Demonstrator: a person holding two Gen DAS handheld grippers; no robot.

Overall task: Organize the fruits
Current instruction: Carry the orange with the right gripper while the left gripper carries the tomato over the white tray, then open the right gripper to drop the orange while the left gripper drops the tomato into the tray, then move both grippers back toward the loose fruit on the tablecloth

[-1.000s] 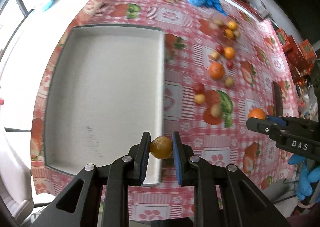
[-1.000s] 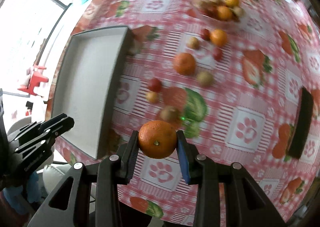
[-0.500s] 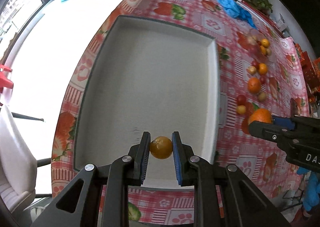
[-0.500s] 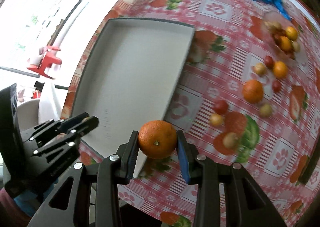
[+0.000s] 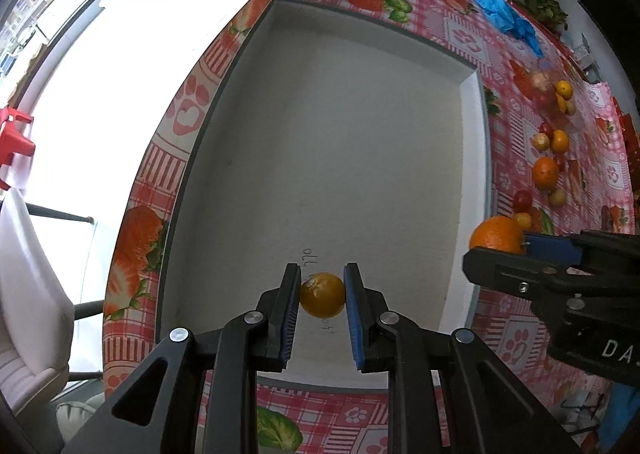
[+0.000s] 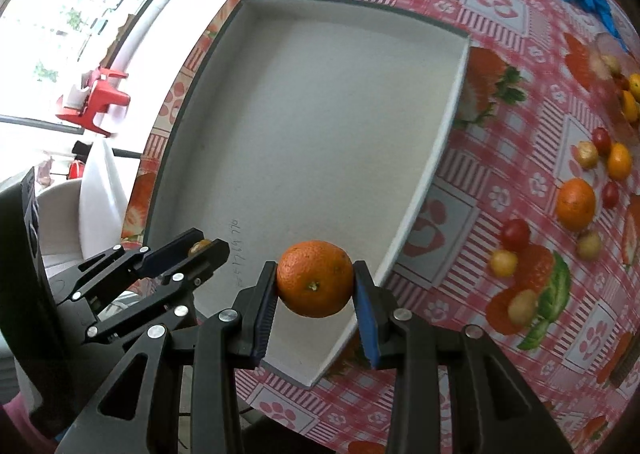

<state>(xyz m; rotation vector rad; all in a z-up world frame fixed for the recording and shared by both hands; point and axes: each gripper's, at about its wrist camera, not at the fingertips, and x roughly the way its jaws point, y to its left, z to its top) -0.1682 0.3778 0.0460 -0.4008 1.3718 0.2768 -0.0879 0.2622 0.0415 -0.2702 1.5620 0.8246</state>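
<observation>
Above the near end of the white tray (image 5: 336,141), a small yellow-orange fruit (image 5: 322,294) is clamped between the narrowly set pads of the left gripper (image 5: 322,296). Just beside the tray's right rim, a larger orange (image 6: 315,278) is gripped by the right gripper (image 6: 316,281), whose jaws are set wider around it. Farther off, loose fruits (image 6: 576,203) are scattered over the strawberry-print tablecloth (image 6: 500,5), and a blue glove (image 5: 505,15) is seen at the far edge.
</observation>
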